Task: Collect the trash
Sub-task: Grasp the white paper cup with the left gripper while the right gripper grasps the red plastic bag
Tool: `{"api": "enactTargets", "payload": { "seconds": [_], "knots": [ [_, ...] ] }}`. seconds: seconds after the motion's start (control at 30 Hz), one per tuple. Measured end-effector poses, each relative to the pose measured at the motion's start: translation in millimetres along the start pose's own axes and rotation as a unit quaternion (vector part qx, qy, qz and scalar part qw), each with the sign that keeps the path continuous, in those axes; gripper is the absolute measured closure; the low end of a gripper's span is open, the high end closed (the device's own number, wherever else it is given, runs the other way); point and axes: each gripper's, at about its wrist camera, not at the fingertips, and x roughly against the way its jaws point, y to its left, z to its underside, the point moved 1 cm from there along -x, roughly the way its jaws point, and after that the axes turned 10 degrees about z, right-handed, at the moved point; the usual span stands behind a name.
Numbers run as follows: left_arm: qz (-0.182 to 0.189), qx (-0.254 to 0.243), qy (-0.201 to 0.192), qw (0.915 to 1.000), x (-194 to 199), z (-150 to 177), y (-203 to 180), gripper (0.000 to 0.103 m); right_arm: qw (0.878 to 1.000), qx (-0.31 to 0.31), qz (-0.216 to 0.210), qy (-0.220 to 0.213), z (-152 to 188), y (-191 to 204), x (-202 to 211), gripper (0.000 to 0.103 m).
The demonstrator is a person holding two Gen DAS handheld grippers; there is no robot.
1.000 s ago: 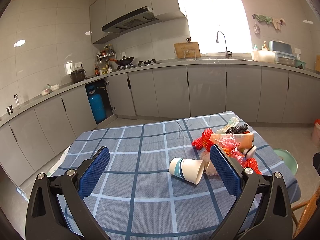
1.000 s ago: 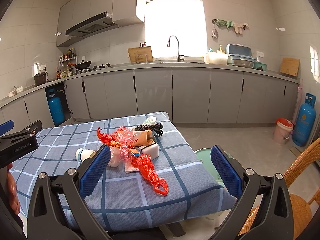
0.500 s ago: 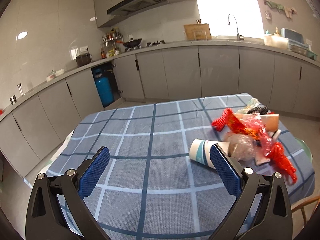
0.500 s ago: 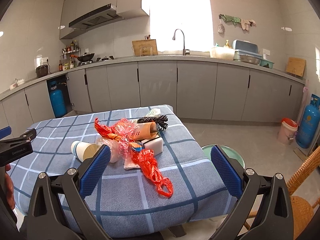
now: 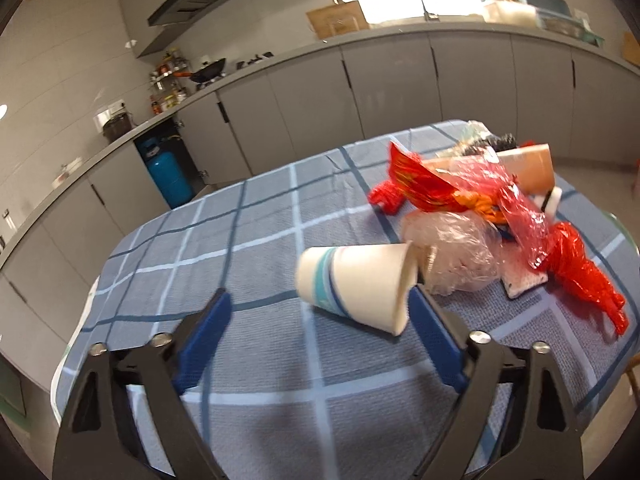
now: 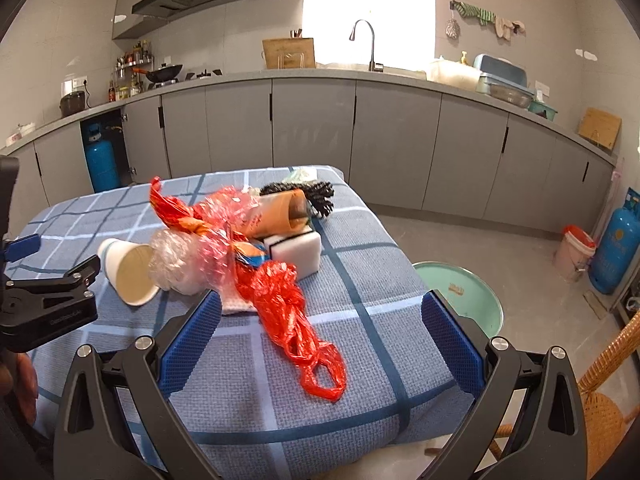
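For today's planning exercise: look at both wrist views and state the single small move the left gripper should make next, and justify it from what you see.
Probably ease the left gripper forward so its open jaws straddle the paper cup, then close. The cup lies on its side on the checked tablecloth, just ahead of the fingertips, nearer the right-hand finger, ungripped, its mouth against the clear plastic bag.

My left view is blurry, so the paper cup (image 5: 356, 286) has soft edges and my blue pads (image 5: 434, 338) look smeared. My right pad covers a bit of the cup's rim. The clear plastic wrap (image 6: 180, 260) hides what is under it. A white sponge (image 6: 298, 252) is partly behind the red plastic bag (image 6: 288, 312). The table (image 6: 360, 360) hides part of the green bin (image 6: 468, 300). My left gripper (image 6: 48, 304) is cut off by the picture's edge.
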Motion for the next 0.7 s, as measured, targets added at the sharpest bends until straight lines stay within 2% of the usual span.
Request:
{"api": "enactTargets", "payload": {
  "seconds": [0.1, 0.27, 0.3, 0.33, 0.43, 0.5, 0.6, 0.7],
  "knots": [
    [0.008, -0.014, 0.016, 0.9998, -18.5, 0.8, -13.7, 0.029, 1.0, -0.002, 0.002, 0.012, 4.1, -2.4, -12.8, 0.005],
    [0.014, -0.007, 0.034, 0.9993, -40.1, 5.1, -11.8, 0.062, 1.0, 0.006, -0.002, 0.016, 6.0, -0.4, -25.0, 0.005],
    [0.018, -0.003, 0.034, 0.9993, -41.1, 5.8, -8.7, 0.075, 1.0, 0.006, -0.004, 0.017, 6.1, 0.3, -27.2, 0.005],
    [0.021, 0.0, 0.033, 0.9992, -41.5, 6.7, -5.5, 0.082, 1.0, 0.008, -0.005, 0.018, 6.4, 1.3, -29.7, 0.005],
    [0.014, -0.002, 0.02, 0.9997, -36.8, 8.5, 2.5, 0.094, 1.0, 0.012, -0.01, 0.023, 6.5, 5.4, -35.9, 0.005],
    [0.015, 0.002, 0.012, 0.9998, -32.0, 8.9, 10.1, 0.099, 0.999, 0.016, -0.014, 0.026, 6.5, 9.1, -38.9, 0.005],
    [0.01, 0.004, 0.0, 0.9999, -26.0, 7.2, 17.9, 0.099, 0.999, 0.021, -0.019, 0.029, 5.7, 13.4, -43.6, 0.005],
    [0.011, 0.011, -0.01, 0.9998, -20.2, 6.1, 26.0, 0.099, 0.999, 0.028, -0.03, 0.036, 2.6, 18.9, -48.5, 0.011]
  ]
}}
